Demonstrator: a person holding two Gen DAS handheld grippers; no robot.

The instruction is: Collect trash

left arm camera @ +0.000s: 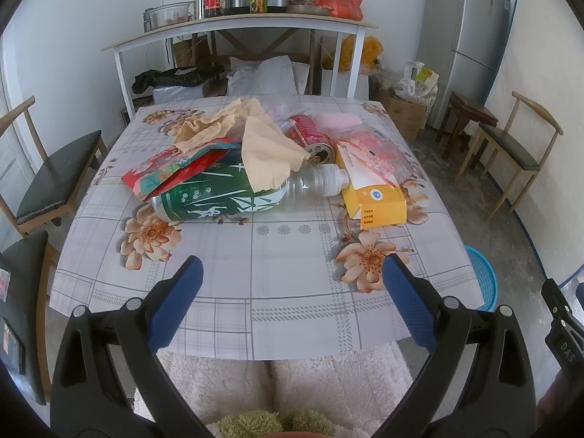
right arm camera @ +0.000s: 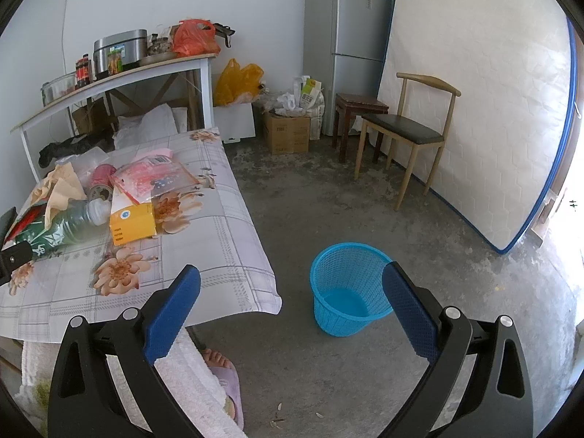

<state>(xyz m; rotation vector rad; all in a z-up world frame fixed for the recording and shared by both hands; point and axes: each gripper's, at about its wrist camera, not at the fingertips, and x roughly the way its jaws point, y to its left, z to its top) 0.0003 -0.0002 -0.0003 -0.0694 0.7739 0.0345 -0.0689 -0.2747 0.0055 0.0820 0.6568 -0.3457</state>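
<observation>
Two grippers, both with fingers spread wide and empty. From the left gripper (left arm camera: 292, 299), the green bottle (left arm camera: 219, 197) lies on the table (left arm camera: 292, 321) at twelve o'clock, long axis crosswise. The right gripper (right arm camera: 292, 306) faces the blue basket (right arm camera: 328, 314) at one o'clock, so the left looks nearer the trash.
</observation>
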